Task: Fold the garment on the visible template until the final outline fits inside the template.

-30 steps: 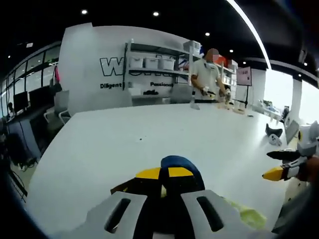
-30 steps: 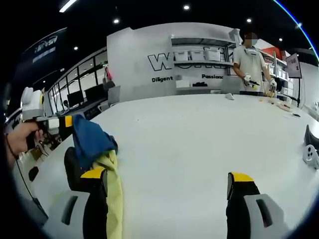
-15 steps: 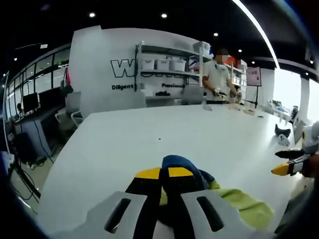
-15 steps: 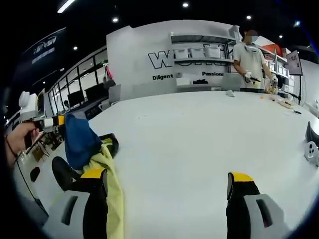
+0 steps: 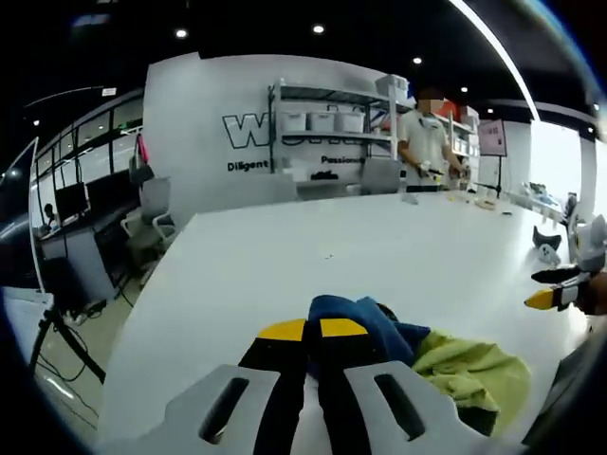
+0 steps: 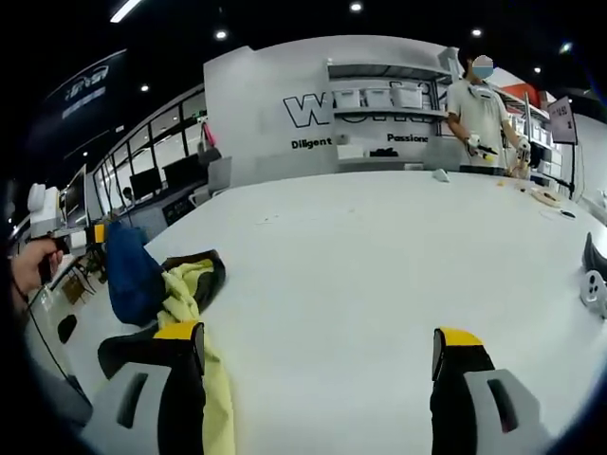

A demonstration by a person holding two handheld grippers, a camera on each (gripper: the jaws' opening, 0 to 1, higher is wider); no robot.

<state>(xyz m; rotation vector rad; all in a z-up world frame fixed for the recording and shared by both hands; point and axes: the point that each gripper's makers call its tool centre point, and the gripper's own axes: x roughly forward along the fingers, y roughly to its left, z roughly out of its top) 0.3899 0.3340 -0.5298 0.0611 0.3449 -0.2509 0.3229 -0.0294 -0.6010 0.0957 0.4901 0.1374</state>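
A long white worktop is seen running back to a far wall with shelving, where a person in a white shirt stands at the far edge. At the near left edge of the worktop, in the right gripper view, the garment is seen bunched in blue, yellow-green and black folds, part lifted and part lying on the surface; no template outline can be made out beneath it. The left gripper is shown with its yellow-tipped jaws pressed together on a blue fold of the garment, the yellow-green fabric spilling to the right of them. In the right gripper view, the right gripper is held with its jaws wide apart and nothing between them, the left jaw sitting against trailing yellow-green cloth. A hand on the left gripper's handle is caught at that view's left margin. A small black-and-white object rests near the worktop's right edge.
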